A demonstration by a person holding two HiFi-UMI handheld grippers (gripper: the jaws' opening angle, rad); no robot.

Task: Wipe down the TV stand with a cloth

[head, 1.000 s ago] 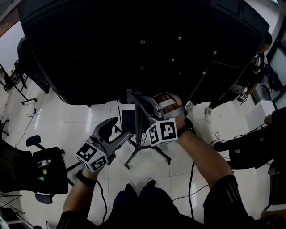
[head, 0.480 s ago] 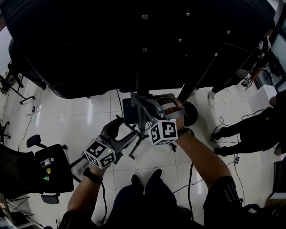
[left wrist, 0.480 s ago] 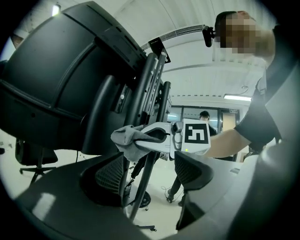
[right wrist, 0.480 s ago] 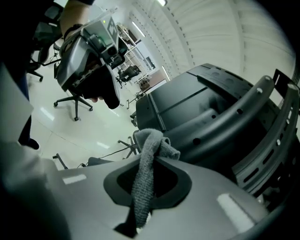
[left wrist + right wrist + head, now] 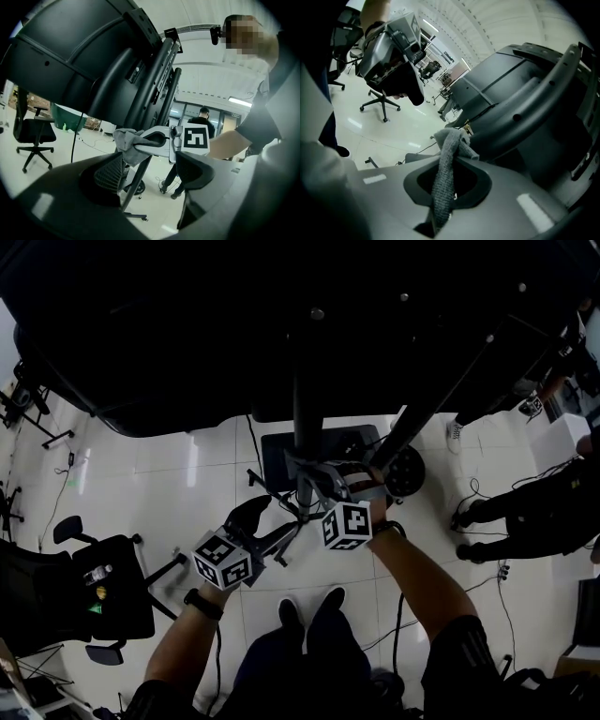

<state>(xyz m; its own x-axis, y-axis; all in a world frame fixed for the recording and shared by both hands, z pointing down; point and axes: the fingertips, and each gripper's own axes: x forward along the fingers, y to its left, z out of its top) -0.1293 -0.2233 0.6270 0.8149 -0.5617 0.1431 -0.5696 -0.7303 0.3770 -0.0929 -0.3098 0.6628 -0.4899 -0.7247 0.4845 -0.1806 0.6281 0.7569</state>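
Note:
The TV stand's black column (image 5: 307,413) rises from a dark base plate (image 5: 281,448) under the big black back of the TV (image 5: 234,324). My right gripper (image 5: 314,479) is just in front of the column, shut on a grey cloth (image 5: 449,145) that hangs out past its jaws. In the left gripper view the cloth (image 5: 126,140) bunches at the right gripper's tip beside the slanted column (image 5: 154,79). My left gripper (image 5: 265,521) is low and to the left of the right one. Its jaws have just been opening, and nothing is between them (image 5: 150,171).
A black office chair (image 5: 103,587) stands on the white floor at the left. A caster of the stand (image 5: 405,472) sits right of the base. Cables (image 5: 403,615) trail over the tiles. A person in dark clothes (image 5: 534,521) is at the right edge.
Both grippers have dropped lower along the stand's column toward its base. The left gripper's jaws have gone from shut to open. The right gripper keeps the cloth.

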